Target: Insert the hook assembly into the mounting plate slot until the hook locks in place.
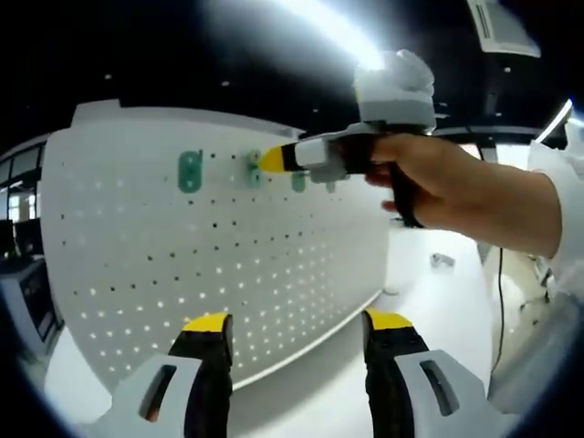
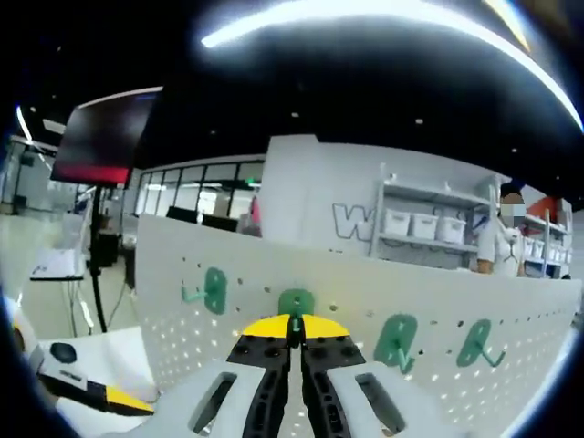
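The green hook sits against the white pegboard, right at the tips of the right gripper, whose jaws are pressed together on its lower edge. In the left gripper view the same gripper comes in from the right with its yellow tip at a green hook on the upper part of the board, a hand behind it.

To seat the hook well, my judgement is that the push should go straight into the board and then down, with the plate kept flat to the surface — any tilt would likely let one peg miss its hole. A firm stop would be the sign of a lock; whether it has locked already I cannot tell.

The hook has a rounded green plate, partly hidden by the yellow tips. Three more green hooks hang on the board: one to its left and two to the right, each with a curved prong.

The left gripper hangs in front of the board's lower edge — jaws well apart, holding nothing.
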Demonstrator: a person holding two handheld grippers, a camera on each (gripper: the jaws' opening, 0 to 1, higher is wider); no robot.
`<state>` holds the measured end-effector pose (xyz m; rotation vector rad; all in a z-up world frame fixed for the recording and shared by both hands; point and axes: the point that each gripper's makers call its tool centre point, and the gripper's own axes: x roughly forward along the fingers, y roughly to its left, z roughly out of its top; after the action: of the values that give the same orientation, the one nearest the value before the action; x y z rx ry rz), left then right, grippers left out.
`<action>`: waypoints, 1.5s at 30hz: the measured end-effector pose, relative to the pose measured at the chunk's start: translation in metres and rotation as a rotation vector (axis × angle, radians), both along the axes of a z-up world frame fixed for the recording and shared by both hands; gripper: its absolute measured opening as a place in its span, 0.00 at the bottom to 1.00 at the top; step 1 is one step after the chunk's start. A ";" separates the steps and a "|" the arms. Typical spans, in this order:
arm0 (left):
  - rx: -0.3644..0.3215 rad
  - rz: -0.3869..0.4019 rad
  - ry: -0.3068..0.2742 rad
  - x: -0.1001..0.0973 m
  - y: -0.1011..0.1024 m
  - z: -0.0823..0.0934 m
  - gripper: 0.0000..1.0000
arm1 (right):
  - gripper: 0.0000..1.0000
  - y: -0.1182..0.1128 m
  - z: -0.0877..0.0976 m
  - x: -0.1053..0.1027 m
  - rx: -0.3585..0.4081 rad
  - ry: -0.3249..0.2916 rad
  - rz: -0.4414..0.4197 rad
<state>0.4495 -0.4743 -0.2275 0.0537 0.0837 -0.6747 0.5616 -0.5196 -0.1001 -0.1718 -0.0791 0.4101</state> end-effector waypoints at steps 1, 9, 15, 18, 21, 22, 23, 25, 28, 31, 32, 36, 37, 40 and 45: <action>0.001 -0.001 0.000 -0.001 -0.001 0.000 0.58 | 0.01 0.000 0.000 0.000 -0.001 0.000 -0.001; -0.002 -0.002 -0.005 -0.001 0.000 0.003 0.58 | 0.01 0.000 0.002 0.002 -0.035 -0.012 -0.028; 0.000 -0.008 -0.009 -0.002 -0.001 0.004 0.57 | 0.02 0.005 0.001 0.005 -0.149 -0.046 -0.068; 0.000 -0.009 -0.012 -0.002 -0.001 0.006 0.57 | 0.02 0.006 0.001 0.007 -0.203 -0.063 -0.083; 0.001 -0.009 -0.013 -0.002 0.000 0.006 0.56 | 0.03 0.008 -0.001 0.007 -0.255 -0.072 -0.093; 0.000 -0.010 -0.014 -0.002 0.000 0.006 0.56 | 0.03 0.008 -0.001 0.008 -0.277 -0.080 -0.098; 0.003 -0.010 -0.014 -0.002 0.000 0.006 0.56 | 0.03 0.008 -0.001 0.008 -0.285 -0.085 -0.105; 0.004 -0.010 -0.013 -0.002 0.000 0.006 0.56 | 0.03 0.008 -0.001 0.009 -0.359 -0.109 -0.118; 0.004 -0.010 -0.012 -0.002 0.001 0.005 0.56 | 0.04 0.009 -0.002 0.009 -0.407 -0.127 -0.122; 0.004 -0.011 -0.013 -0.002 0.001 0.006 0.55 | 0.04 0.010 -0.004 0.009 -0.451 -0.141 -0.120; 0.004 -0.011 -0.013 -0.002 0.001 0.006 0.55 | 0.04 0.010 -0.004 0.009 -0.449 -0.140 -0.120; 0.002 -0.011 -0.017 -0.003 0.002 0.007 0.56 | 0.05 0.010 -0.004 0.009 -0.395 -0.124 -0.108; 0.002 -0.011 -0.017 -0.002 0.002 0.007 0.56 | 0.05 0.010 -0.004 0.009 -0.385 -0.120 -0.106; 0.003 -0.011 -0.016 -0.003 0.002 0.007 0.56 | 0.06 0.010 -0.006 0.007 -0.323 -0.096 -0.091; 0.000 -0.012 -0.019 -0.003 0.002 0.008 0.56 | 0.07 0.005 -0.008 0.004 -0.260 -0.060 -0.081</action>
<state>0.4465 -0.4718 -0.2195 0.0607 0.0654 -0.6858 0.5656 -0.5148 -0.1081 -0.4422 -0.0773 0.3330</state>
